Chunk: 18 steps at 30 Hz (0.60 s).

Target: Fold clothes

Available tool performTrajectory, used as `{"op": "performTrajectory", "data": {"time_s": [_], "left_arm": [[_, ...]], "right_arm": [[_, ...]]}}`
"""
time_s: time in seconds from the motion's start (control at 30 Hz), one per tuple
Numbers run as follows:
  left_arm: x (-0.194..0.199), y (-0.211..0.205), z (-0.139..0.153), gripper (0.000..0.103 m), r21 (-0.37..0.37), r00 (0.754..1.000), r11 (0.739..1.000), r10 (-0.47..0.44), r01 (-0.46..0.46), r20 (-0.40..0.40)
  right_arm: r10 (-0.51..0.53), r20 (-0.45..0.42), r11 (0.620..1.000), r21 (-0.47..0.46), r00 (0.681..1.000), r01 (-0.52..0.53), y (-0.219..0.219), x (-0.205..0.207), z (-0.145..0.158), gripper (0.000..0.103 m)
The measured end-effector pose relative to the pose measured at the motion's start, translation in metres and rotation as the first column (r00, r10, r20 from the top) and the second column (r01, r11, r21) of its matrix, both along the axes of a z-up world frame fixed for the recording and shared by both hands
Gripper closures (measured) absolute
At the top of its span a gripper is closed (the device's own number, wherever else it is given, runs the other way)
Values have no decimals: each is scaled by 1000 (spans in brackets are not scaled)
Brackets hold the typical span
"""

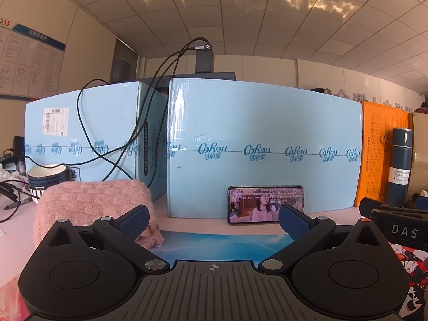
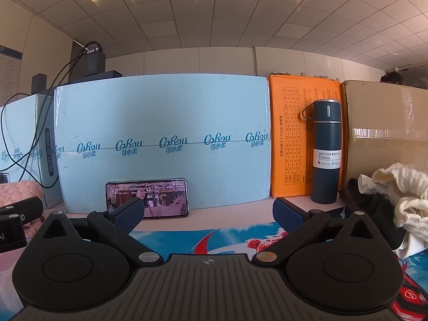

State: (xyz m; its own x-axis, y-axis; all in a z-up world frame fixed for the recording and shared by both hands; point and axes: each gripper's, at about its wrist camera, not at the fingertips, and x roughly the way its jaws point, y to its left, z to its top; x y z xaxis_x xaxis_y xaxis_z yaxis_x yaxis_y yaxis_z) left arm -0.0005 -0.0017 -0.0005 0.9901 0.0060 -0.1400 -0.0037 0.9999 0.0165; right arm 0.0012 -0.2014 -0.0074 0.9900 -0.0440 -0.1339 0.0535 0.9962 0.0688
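While both the left gripper (image 1: 212, 220) and right gripper (image 2: 207, 212) hover spread and empty, a soft, light cream knit (image 2: 401, 192) lies heaped far right on the bench (image 2: 235, 215); take a loose edge.

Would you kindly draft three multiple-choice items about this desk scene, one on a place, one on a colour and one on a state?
1. Where does the phone stand?
A. Flat on the mat
B. Propped against the light blue box
C. On top of the orange box

2. What colour is the folded knit garment on the left of the desk?
A. Pink
B. Green
C. Black

3. How is the left gripper?
A. Shut on the garment
B. Shut on the phone
C. Open, holding nothing

Answers:
1. B, since the phone leans on edge at the foot of the light blue box.
2. A, as the left wrist view shows a pink cable knit.
3. C, since its fingers stand wide apart with only the mat between them; the right gripper is open likewise.
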Motion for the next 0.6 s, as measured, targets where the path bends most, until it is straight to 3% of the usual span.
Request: {"op": "performTrajectory", "data": {"time_s": [0.23, 0.3, 0.6], "left_arm": [[-7, -23, -7, 0, 70, 998, 997, 22, -26, 57], [-10, -12, -7, 0, 7, 998, 1000, 23, -24, 67], [-5, -6, -2, 0, -23, 1000, 999, 23, -22, 18]], "right_arm": [[27, 30, 998, -63, 999, -25, 8, -6, 3, 0], [27, 19, 997, -67, 999, -26, 11, -4, 2, 0], [44, 35, 997, -70, 998, -42, 9, -7, -3, 0]]}}
